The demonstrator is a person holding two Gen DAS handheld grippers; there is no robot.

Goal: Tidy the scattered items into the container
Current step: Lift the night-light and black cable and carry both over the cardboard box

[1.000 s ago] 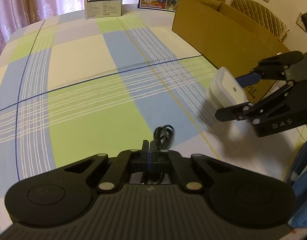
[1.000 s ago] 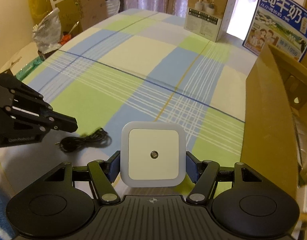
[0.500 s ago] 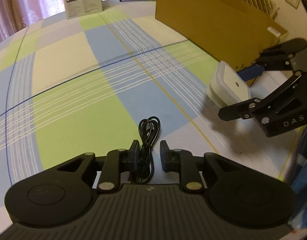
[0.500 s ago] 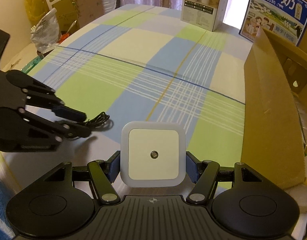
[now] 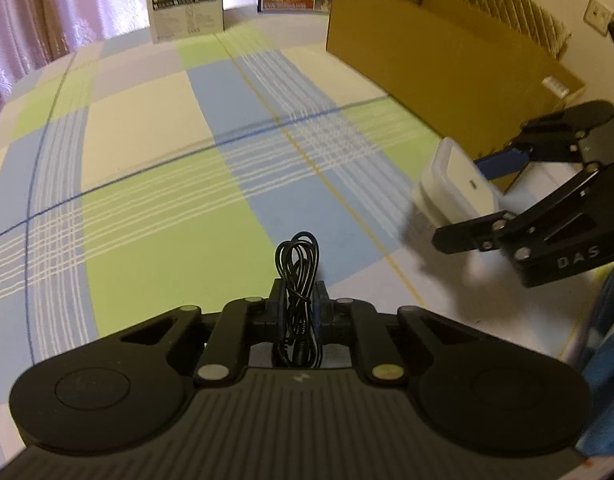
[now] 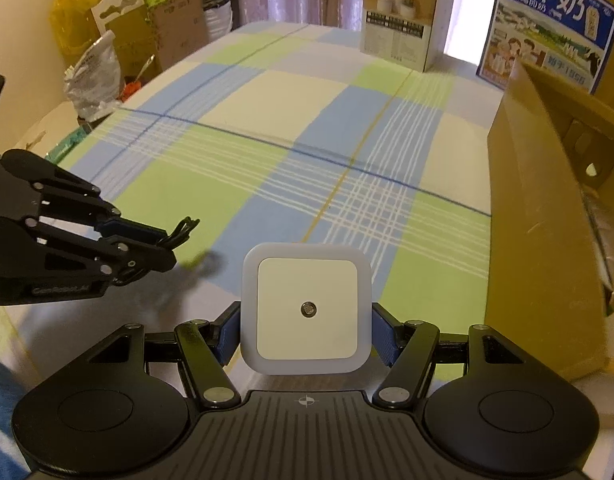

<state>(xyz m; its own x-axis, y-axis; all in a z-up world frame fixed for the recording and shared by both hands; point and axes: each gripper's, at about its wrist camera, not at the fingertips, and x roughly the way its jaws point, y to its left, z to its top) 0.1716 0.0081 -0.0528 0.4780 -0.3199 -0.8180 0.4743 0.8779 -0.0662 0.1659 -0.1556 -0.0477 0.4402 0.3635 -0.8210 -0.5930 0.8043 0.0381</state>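
My left gripper (image 5: 298,300) is shut on a coiled black cable (image 5: 298,264) and holds it just above the checked tablecloth; both show at the left of the right wrist view, the gripper (image 6: 163,248) with the cable (image 6: 183,230) sticking out. My right gripper (image 6: 307,336) is shut on a white square night light (image 6: 307,310), which also shows at the right of the left wrist view (image 5: 463,184). The brown cardboard box (image 6: 547,216) stands open to the right, close to the night light, and shows in the left wrist view (image 5: 447,60).
A product carton (image 6: 407,36) and a blue milk carton (image 6: 547,20) stand at the table's far end. Bags and cardboard (image 6: 107,56) lie beyond the left edge. The checked tablecloth (image 5: 167,160) spreads ahead.
My left gripper opened around the black cable, then shut on it and lifted it off the cloth. My right gripper kept hold of the night light and stayed near the box.
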